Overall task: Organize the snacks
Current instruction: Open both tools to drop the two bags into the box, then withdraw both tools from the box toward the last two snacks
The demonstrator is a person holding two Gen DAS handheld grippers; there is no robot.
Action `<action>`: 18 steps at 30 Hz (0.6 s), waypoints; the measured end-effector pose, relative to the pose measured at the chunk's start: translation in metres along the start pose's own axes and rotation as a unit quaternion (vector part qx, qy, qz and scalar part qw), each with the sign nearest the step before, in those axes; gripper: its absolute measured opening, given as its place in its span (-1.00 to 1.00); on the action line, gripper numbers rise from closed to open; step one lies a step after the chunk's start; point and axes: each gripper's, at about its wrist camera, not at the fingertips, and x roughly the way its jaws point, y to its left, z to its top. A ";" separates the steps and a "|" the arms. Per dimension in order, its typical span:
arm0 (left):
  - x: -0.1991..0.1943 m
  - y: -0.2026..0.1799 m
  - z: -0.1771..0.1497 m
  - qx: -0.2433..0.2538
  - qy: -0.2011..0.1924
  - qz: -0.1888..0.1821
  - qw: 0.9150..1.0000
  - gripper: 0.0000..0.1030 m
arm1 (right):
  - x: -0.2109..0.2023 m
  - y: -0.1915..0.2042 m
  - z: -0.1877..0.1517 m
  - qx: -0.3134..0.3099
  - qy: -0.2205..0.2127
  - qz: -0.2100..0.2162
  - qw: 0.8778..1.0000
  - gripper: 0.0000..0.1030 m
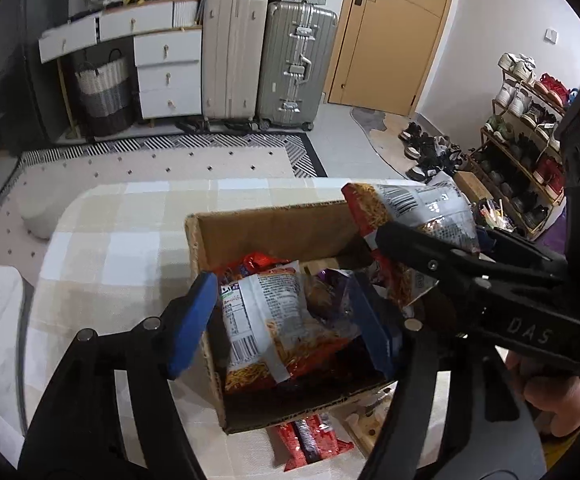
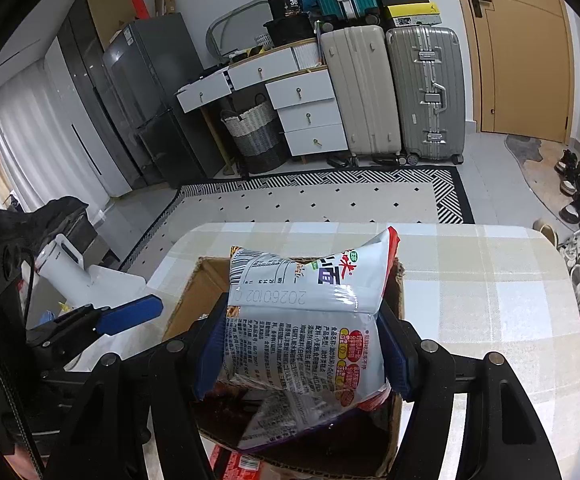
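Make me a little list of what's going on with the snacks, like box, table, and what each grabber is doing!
box: open cardboard box on the checked tablecloth, packets inside
top packet in box: white noodle packet, lying between the left gripper's fingers
left gripper: open over the box, pads not pressing the packet
right gripper: shut on a second noodle packet, held above the box
outside the box: red packet on the table by the near wall
background: suitcases, drawers, shoe rack
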 end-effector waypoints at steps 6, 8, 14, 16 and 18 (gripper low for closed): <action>-0.016 0.002 -0.004 0.004 -0.008 0.004 1.000 0.30 | 0.000 0.002 0.002 -0.004 0.000 -0.003 1.000 0.31; -0.021 0.001 -0.004 0.006 -0.010 0.009 1.000 0.35 | 0.002 0.002 0.002 -0.003 0.002 -0.004 1.000 0.31; -0.038 -0.004 -0.007 0.012 -0.028 0.028 0.999 0.54 | 0.017 0.001 0.005 0.015 0.027 -0.002 1.000 0.31; -0.042 -0.006 -0.007 0.017 -0.027 0.034 0.999 0.54 | 0.020 0.001 0.005 0.016 0.029 -0.007 0.999 0.31; -0.047 -0.009 -0.008 0.020 -0.029 0.037 0.999 0.54 | 0.023 0.000 0.007 0.020 0.033 -0.012 0.999 0.35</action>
